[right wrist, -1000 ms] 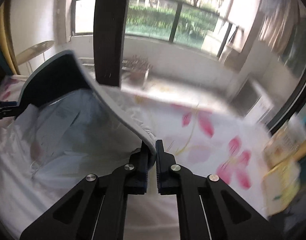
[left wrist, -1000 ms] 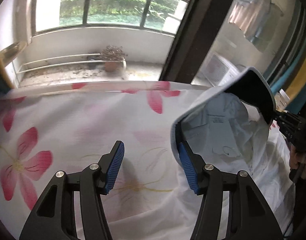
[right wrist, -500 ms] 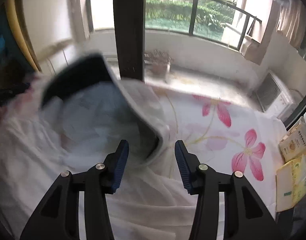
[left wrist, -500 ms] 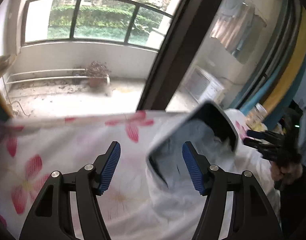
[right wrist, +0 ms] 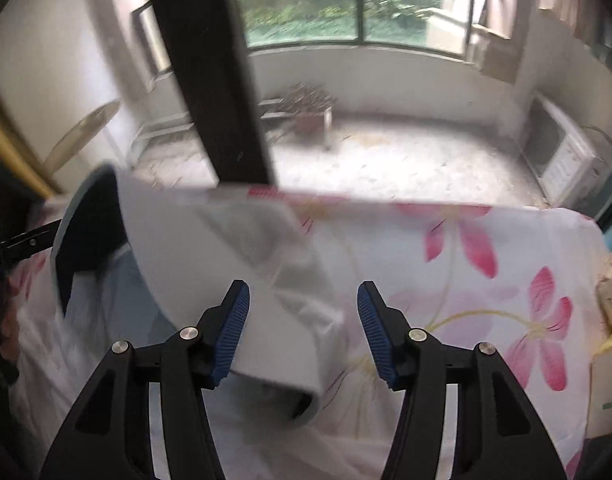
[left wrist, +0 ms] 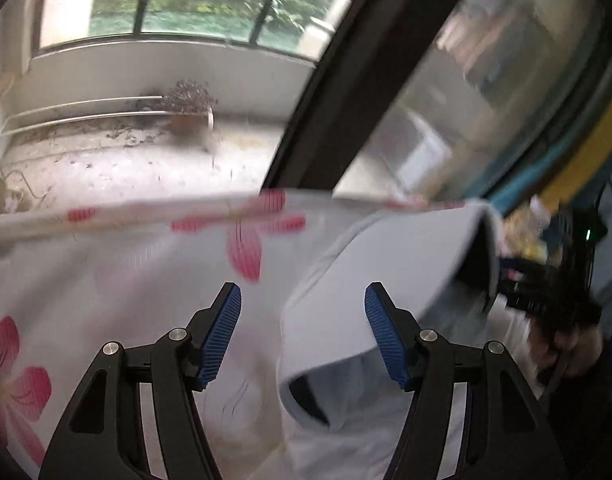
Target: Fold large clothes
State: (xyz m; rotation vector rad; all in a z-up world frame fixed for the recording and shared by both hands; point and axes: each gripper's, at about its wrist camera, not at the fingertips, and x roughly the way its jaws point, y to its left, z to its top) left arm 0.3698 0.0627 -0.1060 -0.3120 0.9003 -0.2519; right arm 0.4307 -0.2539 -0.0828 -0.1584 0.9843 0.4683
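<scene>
A pale grey garment with a dark inner face lies on the flowered sheet (left wrist: 106, 280). Its stiff edge (left wrist: 385, 272) curls over in mid-air. My left gripper (left wrist: 302, 336) is open; the curled edge (left wrist: 345, 332) hangs between its fingers and its right pad is beside the cloth, not pinching it. In the right wrist view the same flap (right wrist: 210, 248) droops between the fingers of my right gripper (right wrist: 302, 328), whose jaws are opening, pads off the cloth. Each gripper shows in the other's view: the right one (left wrist: 521, 276) in a hand, the left one (right wrist: 22, 240) at the edge.
The pink-flowered sheet (right wrist: 485, 280) covers the whole surface up to its far edge. A black window post (right wrist: 210, 72) stands behind it, with a balcony and a potted plant (right wrist: 309, 108) beyond. Yellow packets (right wrist: 609, 292) sit at the right edge.
My right gripper went from shut on the garment's edge to open and let it go. The raised edge has flopped over towards the near side. Both grippers drew back.
</scene>
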